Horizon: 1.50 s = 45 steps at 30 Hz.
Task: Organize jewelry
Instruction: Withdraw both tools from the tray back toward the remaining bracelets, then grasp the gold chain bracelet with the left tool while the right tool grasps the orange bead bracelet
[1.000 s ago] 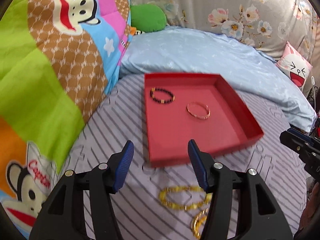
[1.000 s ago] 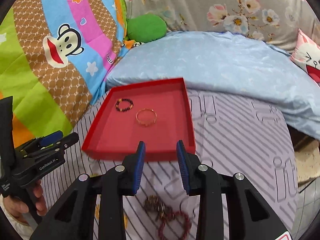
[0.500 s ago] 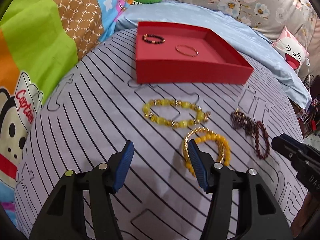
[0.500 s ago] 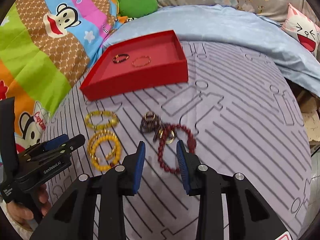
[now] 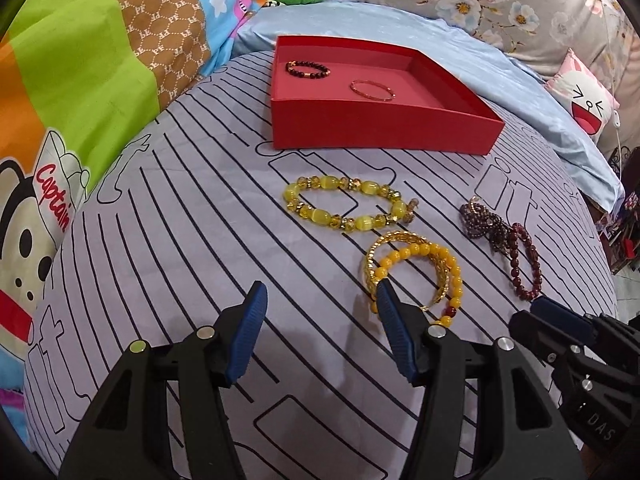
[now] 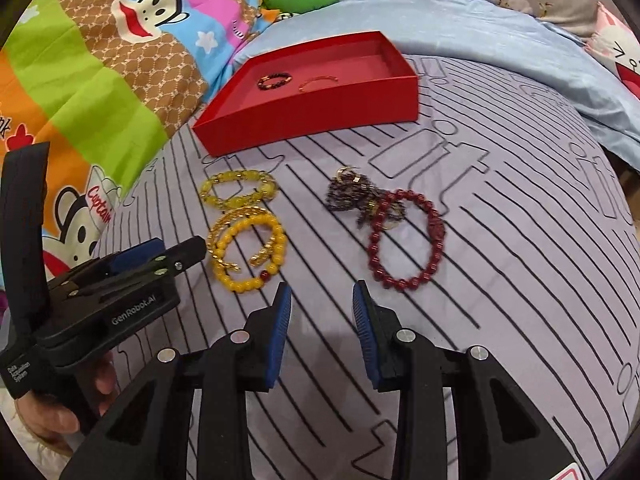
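Left wrist view: the left gripper (image 5: 320, 300) hangs over the striped bed (image 5: 160, 240) with jaws wide and empty. Its right fingertip sits just at the near edge of the orange bracelet (image 5: 416, 276), which overlaps a gold bangle (image 5: 374, 258). A grab here would likely catch both, or drag one. The yellow bracelet (image 5: 348, 204) lies apart, nearer the red box (image 5: 380, 128), with bare sheet around it. The box holds a dark bracelet (image 5: 307, 70) and a thin ring (image 5: 372, 90), with plenty of floor left. The soft sheet may bunch under the pads.

Right wrist view: the right gripper (image 6: 322, 304) has jaws narrow, nothing between them, short of the red bracelet (image 6: 404, 236). That bracelet touches a tangled dark cluster (image 6: 352, 194); lifting it could pull the cluster along. The left gripper (image 6: 160, 256) is close on the left, so the two could collide. To the right the bed is open up to the blue cover (image 6: 500, 40).
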Tool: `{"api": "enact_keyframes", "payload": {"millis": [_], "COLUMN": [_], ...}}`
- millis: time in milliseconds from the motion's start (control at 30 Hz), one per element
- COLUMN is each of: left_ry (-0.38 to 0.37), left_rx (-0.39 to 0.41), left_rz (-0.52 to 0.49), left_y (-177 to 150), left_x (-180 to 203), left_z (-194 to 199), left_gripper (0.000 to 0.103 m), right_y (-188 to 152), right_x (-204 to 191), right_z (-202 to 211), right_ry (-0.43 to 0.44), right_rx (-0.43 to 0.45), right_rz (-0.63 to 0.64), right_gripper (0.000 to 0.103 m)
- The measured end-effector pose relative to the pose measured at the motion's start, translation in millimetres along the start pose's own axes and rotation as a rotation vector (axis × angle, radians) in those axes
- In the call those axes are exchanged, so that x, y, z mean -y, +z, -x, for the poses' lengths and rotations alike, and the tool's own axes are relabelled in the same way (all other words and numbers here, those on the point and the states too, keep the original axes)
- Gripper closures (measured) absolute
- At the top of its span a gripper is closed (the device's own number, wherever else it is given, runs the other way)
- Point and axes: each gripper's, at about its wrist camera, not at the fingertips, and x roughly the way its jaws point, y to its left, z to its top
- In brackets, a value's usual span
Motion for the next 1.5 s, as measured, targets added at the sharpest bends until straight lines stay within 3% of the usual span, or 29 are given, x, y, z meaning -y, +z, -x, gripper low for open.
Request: {"api": "enact_keyframes", "payload": {"millis": [167, 300, 567, 733, 1100, 1500], "left_ry": [0.012, 0.015, 0.005, -0.002, -0.026, -0.07], "left_rx": [0.005, 0.006, 0.006, 0.003, -0.016, -0.048], "left_rz": [0.014, 0.021, 0.028, 0.032, 0.027, -0.047], "left_y": [2, 4, 7, 7, 5, -10], "left_x": [-6, -8, -7, -5, -1, 30], "left_z": [3, 3, 2, 1, -3, -9], "left_gripper": [0.049, 0.049, 0.049, 0.049, 0.049, 0.052], "right_y": [9, 15, 17, 15, 1, -24], "right_x": [-14, -20, -21, -25, -16, 11], "right_z": [-13, -27, -42, -44, -6, 0], "right_ry": [0.016, 0.018, 0.009, 0.017, 0.076, 0.031], "right_rx": [-0.004, -0.019, -0.032, -0.038, -0.024, -0.066], "right_rz": [0.033, 0.045, 0.057, 0.073, 0.052, -0.036], "right_gripper": [0.073, 0.083, 0.087, 0.096, 0.096, 0.096]}}
